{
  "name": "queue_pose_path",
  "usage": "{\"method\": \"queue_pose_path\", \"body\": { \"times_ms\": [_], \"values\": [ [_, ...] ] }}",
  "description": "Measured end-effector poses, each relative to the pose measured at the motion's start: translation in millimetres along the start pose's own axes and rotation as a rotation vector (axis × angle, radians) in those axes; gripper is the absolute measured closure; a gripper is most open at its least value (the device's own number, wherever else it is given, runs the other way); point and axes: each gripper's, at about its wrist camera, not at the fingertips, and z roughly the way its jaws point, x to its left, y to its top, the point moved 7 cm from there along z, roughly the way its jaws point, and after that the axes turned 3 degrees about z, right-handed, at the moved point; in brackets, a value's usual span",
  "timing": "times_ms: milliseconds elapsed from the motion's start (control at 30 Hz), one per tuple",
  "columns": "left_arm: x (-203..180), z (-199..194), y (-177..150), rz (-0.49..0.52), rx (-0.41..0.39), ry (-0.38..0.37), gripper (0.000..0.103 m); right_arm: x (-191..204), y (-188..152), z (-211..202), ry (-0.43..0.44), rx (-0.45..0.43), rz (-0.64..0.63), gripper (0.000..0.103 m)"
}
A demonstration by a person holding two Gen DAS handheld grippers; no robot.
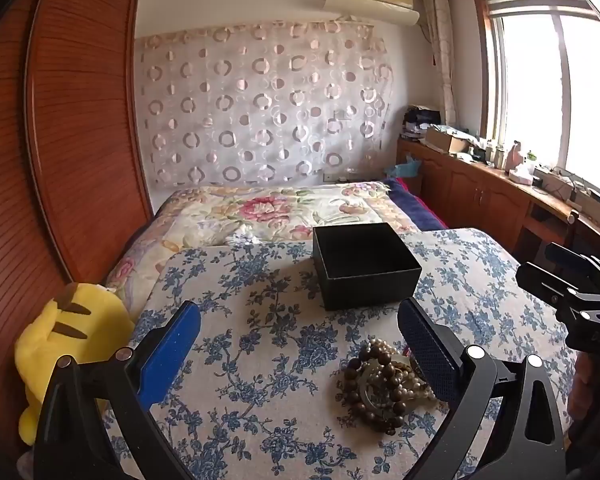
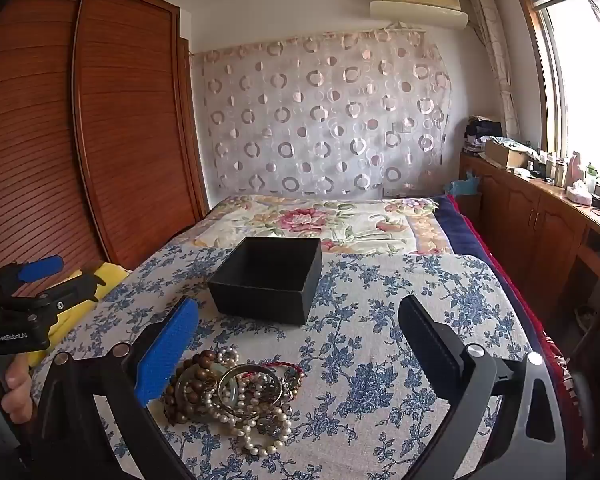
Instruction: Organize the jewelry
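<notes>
Black box (image 2: 268, 280) open ahead of both grippers, ready for tangled jewelry (image 2: 236, 396) lying between; left gripper (image 1: 300, 348) and right gripper (image 2: 300, 344) both spread wide, holding nothing.

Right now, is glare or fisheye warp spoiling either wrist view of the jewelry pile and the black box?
Left wrist view: window blown out white, wardrobe door bowed, jewelry pile evenly lit, black box interior pure shadow. Right wrist view: window glare at right edge, pile sharp, box clear.

"GenRobot.AI" in white on the left tool's (image 2: 40, 280) black body, no other legible text
</notes>
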Motion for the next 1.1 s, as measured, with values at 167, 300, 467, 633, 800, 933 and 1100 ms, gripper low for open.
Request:
{"method": "queue_pose_path", "body": {
  "times_ms": [167, 300, 467, 633, 800, 933, 1100],
  "values": [
    [0.1, 0.0, -0.1, -0.003, 0.001, -0.002, 0.008, 0.4, 0.3, -0.4, 0.0, 0.003, -0.001, 0.002],
    [0.2, 0.2, 0.2, -0.003, -0.001, -0.003, 0.008, 0.5, 1.0, -0.7, -0.001, 0.001, -0.002, 0.003],
    [-0.1, 1.6, 0.2, -0.003, -0.001, 0.0, 0.008, 0.5, 0.8, -0.5, -0.001, 0.002, 0.0, 0.003],
    [0.5, -0.6, 0.3, -0.004, -0.002, -0.002, 0.008, 0.6, 0.5, -0.1, 0.0, 0.001, 0.0, 0.003],
    [0.9, -1.7, 1.1, -0.004, -0.003, -0.001, 0.008, 0.2, 1.1, -0.3, -0.002, 0.0, 0.001, 0.002],
    [0.6, -0.4, 0.1, -0.005, -0.003, -0.002, 0.008, 0.4, 1.3, -0.4, -0.001, 0.0, 0.001, 0.003],
    [0.9, -0.5, 0.0, -0.005, -0.003, -0.001, 0.008, 0.2, 1.9, -0.6, -0.002, 0.0, -0.001, 0.003]
  ]
}}
